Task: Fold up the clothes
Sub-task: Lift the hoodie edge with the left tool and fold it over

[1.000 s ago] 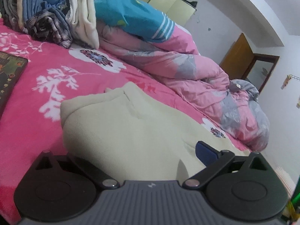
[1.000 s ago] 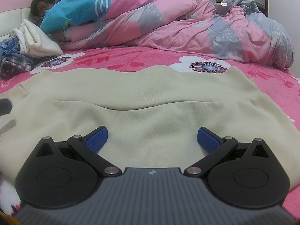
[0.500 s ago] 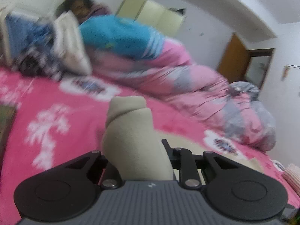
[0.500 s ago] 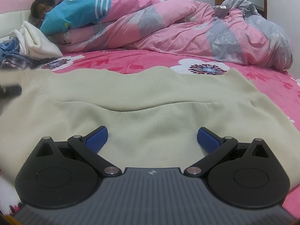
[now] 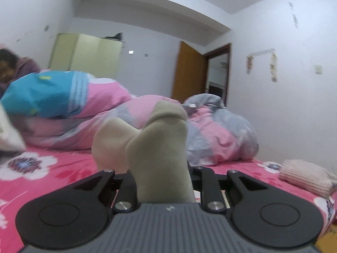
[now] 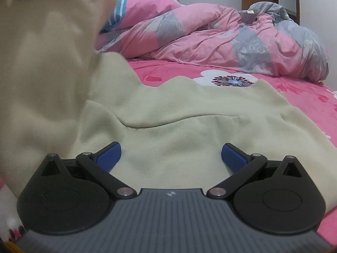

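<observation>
- I can read no words, brands or numbers anywhere.
- My quilt point(image 6: 221, 40) carries a small white tag point(image 6: 250, 12), its print too small to read.
- Each of my claw bodies bears only a tiny round emblem, without letters.

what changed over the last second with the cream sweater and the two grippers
The left gripper closed on one end of the cream sweater and lifted it off the bed, so that side now hangs raised at the left of the right wrist view. The right gripper stayed open and low over the sweater, the rest of which lies flat as before.
</observation>
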Demonstrator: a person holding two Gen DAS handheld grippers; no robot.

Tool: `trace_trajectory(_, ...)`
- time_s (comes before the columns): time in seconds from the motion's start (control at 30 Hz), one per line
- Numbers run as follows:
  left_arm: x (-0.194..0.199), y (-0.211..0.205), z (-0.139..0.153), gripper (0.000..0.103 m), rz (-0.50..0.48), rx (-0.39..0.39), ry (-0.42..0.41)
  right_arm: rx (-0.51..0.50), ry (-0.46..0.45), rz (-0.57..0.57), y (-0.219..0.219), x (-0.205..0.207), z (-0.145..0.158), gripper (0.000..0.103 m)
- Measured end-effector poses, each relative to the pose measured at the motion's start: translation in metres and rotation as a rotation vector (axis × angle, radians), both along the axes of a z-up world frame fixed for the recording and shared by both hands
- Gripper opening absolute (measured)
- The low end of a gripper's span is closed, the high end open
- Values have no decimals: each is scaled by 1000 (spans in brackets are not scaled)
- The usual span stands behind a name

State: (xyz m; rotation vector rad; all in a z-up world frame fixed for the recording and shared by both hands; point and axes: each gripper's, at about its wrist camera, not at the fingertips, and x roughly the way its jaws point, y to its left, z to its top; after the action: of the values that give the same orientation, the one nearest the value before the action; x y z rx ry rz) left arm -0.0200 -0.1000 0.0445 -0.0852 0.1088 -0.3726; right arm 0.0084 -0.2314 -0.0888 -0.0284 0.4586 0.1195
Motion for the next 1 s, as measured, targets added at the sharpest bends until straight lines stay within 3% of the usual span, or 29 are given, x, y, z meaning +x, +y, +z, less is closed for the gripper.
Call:
trace_trajectory(0.17,6,-26,4,20,-48,44,-12,0,-46,-39,-15,-21,12,102)
trace_trajectory(0.27,10,-41,5,20,-79,68,-16,-82,-49,-37,-23,-30,3,102)
trace_trajectory(0.53,22,-81,8,17,-160,131,-29,-16,-97,8,-42,-38,3,102)
trace_trajectory(0.63,28,-114,3,11,-288,169,-12,12,-106,3,-49,-45,1,102)
trace_trajectory(0.73,42,-160,-22,14,-466,284,116,9,-117,-1,-48,-44,-3,102)
trace_trajectory(0.8,65,-187,-44,20,-582,372,318,-9,-129,-6,-45,-44,-6,102)
trace_trajectory(0.83,80,-192,-51,22,-620,368,420,-35,-132,-4,-43,-45,-8,102)
trace_trajectory(0.87,95,-196,-58,26,-654,356,516,-49,-136,-5,-42,-46,-9,102)
trace_trajectory(0.93,114,-186,-62,42,-701,219,636,-58,-138,-8,-41,-47,-9,102)
trace_trajectory(0.97,123,-180,-63,59,-743,144,692,-51,-135,-7,-42,-47,-9,102)
trace_trajectory(1.0,132,-174,-64,65,-787,66,748,-48,-134,-7,-42,-47,-8,102)
